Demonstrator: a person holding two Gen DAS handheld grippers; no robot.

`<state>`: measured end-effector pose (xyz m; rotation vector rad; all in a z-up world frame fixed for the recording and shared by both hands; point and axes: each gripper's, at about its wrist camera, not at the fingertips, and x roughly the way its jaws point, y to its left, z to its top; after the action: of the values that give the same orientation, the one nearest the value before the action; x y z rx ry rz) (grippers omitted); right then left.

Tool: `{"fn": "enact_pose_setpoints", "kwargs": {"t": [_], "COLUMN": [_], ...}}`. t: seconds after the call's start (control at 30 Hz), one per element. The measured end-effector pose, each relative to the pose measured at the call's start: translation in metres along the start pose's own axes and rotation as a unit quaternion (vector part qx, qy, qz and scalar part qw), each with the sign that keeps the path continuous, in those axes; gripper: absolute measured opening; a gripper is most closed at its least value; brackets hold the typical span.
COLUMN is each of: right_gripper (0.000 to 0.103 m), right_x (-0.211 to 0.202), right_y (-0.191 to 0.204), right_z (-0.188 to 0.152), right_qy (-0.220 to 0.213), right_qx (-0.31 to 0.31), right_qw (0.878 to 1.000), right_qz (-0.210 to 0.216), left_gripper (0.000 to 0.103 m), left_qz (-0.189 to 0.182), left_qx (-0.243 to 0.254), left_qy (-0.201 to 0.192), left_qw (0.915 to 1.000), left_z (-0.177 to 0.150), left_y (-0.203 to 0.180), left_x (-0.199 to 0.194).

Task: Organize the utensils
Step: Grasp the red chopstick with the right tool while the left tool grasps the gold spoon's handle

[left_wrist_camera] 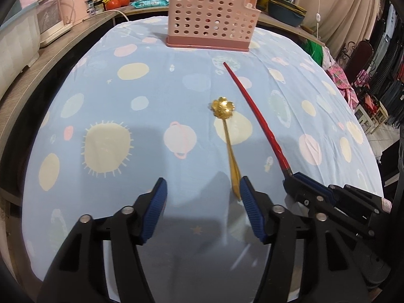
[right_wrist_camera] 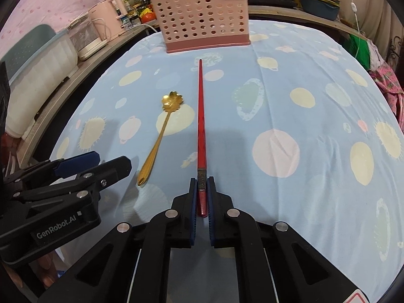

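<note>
right gripper (right_wrist_camera: pixel 201 197) clamped on chopstick (right_wrist_camera: pixel 201 116) | left gripper (left_wrist_camera: pixel 203 197) jaws apart beside spoon (left_wrist_camera: pixel 228 149) | holder (left_wrist_camera: pixel 210 15) (frame top) apparently empty: nothing stowed yet

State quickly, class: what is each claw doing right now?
Left claw: open, holding nothing; gold spoon handle lies by one finger.
Right claw: closed on the red chopstick.

A pale blue cloth printed with suns and planets (left_wrist_camera: pixel 126 96) is spread over the counter. Behind it, a wooden ledge (left_wrist_camera: pixel 50 58) is lined with a pink electric kettle (left_wrist_camera: pixel 75 0), red tomatoes (left_wrist_camera: pixel 117 2) and a dark blue dish (left_wrist_camera: pixel 286 12).
</note>
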<state>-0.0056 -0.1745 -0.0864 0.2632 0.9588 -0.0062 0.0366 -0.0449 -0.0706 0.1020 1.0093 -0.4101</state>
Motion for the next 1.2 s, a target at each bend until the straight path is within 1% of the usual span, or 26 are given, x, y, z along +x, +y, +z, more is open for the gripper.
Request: {"fn": "enact_pose_setpoints", "kwargs": {"t": [0.17, 0.33, 0.43, 0.5, 0.53, 0.6, 0.67, 0.7, 0.77, 0.8, 0.97, 1.2], "right_gripper": [0.007, 0.007, 0.007, 0.007, 0.007, 0.007, 0.007, 0.007, 0.007, 0.007, 0.007, 0.007], "right_x": [-0.003, -0.003, -0.003, -0.003, -0.003, -0.003, -0.003, -0.003, -0.003, -0.003, -0.003, -0.006], "right_y": [-0.011, -0.011, -0.011, -0.011, -0.011, -0.011, -0.011, -0.011, -0.011, -0.011, -0.011, -0.011], "right_z": [-0.001, -0.003, -0.003, -0.004, -0.004, -0.003, -0.003, -0.003, -0.003, -0.003, -0.004, -0.005], "right_qy": [-0.001, -0.001, -0.001, -0.001, -0.001, -0.001, -0.001, -0.001, -0.001, -0.001, -0.001, -0.001], "right_qx": [0.016, 0.018, 0.019, 0.019, 0.019, 0.018, 0.019, 0.018, 0.018, 0.018, 0.018, 0.021], "right_qw": [1.000, 1.000, 1.000, 1.000, 1.000, 1.000, 1.000, 1.000, 1.000, 1.000, 1.000, 1.000], "right_qz": [-0.001, 0.000, 0.001, 0.000, 0.000, 0.000, 0.001, 0.000, 0.000, 0.000, 0.001, 0.003], "left_gripper": [0.059, 0.057, 0.050, 0.042, 0.040, 0.032, 0.027, 0.024, 0.012, 0.010, 0.010, 0.010], "left_qz": [-0.009, -0.018, -0.016, -0.018, -0.020, -0.023, -0.026, -0.029, -0.037, -0.040, -0.050, -0.054], "left_qx": [0.008, 0.004, 0.004, 0.004, 0.005, 0.008, 0.010, 0.011, 0.008, 0.005, -0.004, -0.011], "left_qy": [0.009, 0.019, 0.017, 0.016, 0.016, 0.016, 0.016, 0.015, 0.017, 0.017, 0.014, -0.005], "left_qw": [0.9999, 0.9996, 0.9997, 0.9997, 0.9997, 0.9996, 0.9995, 0.9994, 0.9992, 0.9991, 0.9986, 0.9985], "left_z": [-0.001, -0.003, -0.004, -0.004, -0.005, -0.005, -0.006, -0.006, -0.006, -0.006, -0.005, 0.002], "left_y": [-0.008, -0.009, -0.007, -0.007, -0.008, -0.009, -0.011, -0.011, -0.010, -0.009, -0.005, -0.002], "left_x": [0.006, 0.013, 0.013, 0.013, 0.012, 0.013, 0.013, 0.013, 0.013, 0.013, 0.010, -0.004]}}
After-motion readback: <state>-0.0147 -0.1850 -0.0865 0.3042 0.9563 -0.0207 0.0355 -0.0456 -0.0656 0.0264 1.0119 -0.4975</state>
